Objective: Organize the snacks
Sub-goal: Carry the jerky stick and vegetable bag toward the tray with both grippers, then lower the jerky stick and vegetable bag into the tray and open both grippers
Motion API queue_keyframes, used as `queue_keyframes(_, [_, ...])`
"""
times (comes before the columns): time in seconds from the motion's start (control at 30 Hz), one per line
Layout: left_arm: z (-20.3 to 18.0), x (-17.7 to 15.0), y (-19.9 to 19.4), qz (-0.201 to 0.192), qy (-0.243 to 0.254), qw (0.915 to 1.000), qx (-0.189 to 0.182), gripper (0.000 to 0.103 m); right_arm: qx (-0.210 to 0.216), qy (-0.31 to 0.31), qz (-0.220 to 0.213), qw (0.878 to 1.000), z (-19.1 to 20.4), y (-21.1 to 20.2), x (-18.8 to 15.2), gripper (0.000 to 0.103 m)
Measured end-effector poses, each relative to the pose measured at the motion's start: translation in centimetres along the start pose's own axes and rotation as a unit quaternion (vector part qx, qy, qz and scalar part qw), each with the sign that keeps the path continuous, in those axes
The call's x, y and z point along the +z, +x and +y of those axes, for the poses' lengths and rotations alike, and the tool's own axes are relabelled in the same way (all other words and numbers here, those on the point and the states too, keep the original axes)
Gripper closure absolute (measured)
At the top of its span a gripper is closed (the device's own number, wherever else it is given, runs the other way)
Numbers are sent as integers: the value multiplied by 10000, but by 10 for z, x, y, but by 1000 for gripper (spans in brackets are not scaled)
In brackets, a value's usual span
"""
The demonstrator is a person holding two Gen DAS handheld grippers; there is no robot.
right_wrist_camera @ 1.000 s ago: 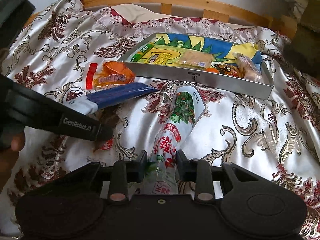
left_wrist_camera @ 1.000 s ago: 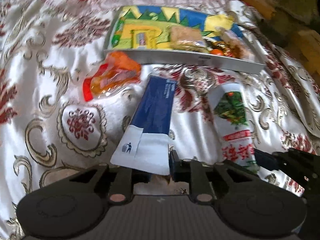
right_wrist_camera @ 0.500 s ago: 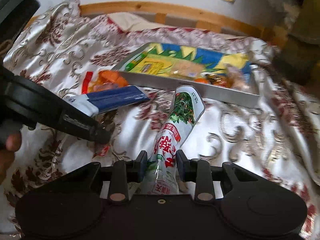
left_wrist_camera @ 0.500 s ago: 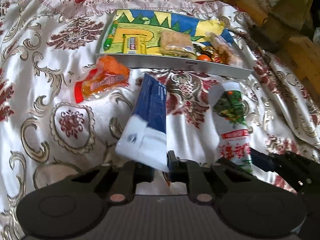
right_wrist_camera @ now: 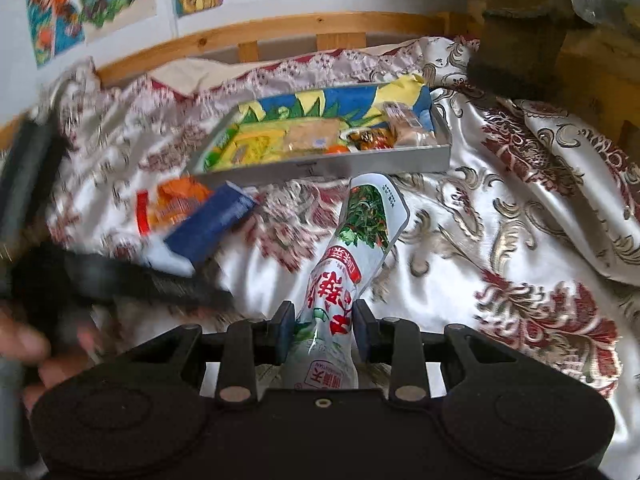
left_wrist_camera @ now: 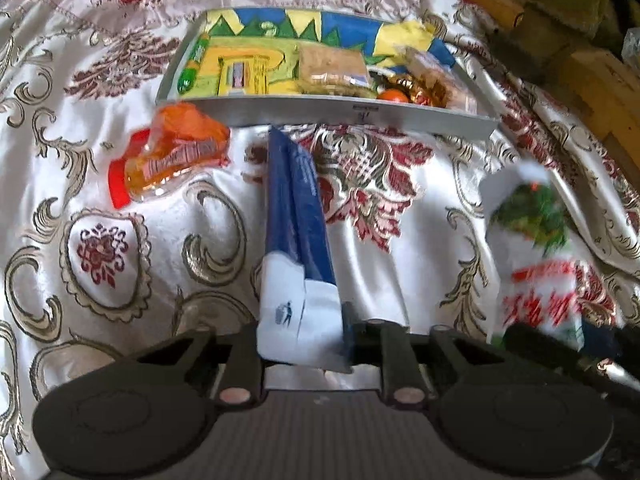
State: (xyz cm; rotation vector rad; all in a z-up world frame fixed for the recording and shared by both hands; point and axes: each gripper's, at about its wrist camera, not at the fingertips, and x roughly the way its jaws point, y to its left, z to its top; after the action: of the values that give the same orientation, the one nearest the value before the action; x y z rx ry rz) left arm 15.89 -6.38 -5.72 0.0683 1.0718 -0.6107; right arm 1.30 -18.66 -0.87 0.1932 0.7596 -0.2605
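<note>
My left gripper is shut on the white end of a long blue and white snack packet, which is lifted off the cloth and points toward the tray. My right gripper is shut on a white, green and red snack pouch, raised and tilted toward the tray. That pouch shows blurred at the right of the left wrist view. The grey tray with a colourful liner holds several snacks at the back. An orange snack bag lies on the cloth left of the blue packet.
A white satin cloth with red and gold patterns covers the bed. A wooden headboard and a wall with pictures stand behind the tray. A person's hand holds the left tool at the left edge. Wooden furniture stands at right.
The left jaws closed on the blue packet and lifted its white end. The right gripper rose and rolled with the pouch, which now hangs clear of the cloth.
</note>
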Motion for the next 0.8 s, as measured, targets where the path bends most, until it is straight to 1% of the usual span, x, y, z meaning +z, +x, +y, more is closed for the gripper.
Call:
queue_keyframes(0.03, [1,0,-1,27,-46,10000,79,93,2,-5,-58,10000,3,-3,2,70])
queue_keyframes(0.1, [3,0,-6,79,-234,9997,70,94,-17,-123,-188,9997,9,-9,6,70])
queue_keyframes(0.13, [4,0,-10,70,-342,9994,39,95,-51,-215,-264,9994,11,-12,6,70])
queue_keyframes(0.2, [6,0,-20,71,-481,9987,-160,95,-147,-334,-382,9986,11,-19,5,70])
queue_keyframes(0.33, [7,0,-52,-221,-679,9971,-278,97,-122,-310,-412,9986,7,-25,6,70])
queue_keyframes(0.4, [6,0,-66,-391,-691,9963,-341,97,-73,-308,-407,9987,7,-27,7,70])
queue_keyframes(0.5, [1,3,-81,-691,-580,9958,-180,97,-19,-505,-462,9977,10,-31,14,70])
queue_keyframes(0.6, [-2,11,-88,-889,-540,9945,-151,97,110,-746,-505,9959,12,-31,30,70])
queue_keyframes(0.7, [-1,25,-90,-1110,-552,9921,-175,97,140,-1189,-683,9905,14,-24,51,70])
queue_keyframes(0.8, [-3,44,-87,-1352,-447,9898,-56,97,148,-1591,-1117,9808,11,-9,71,70])
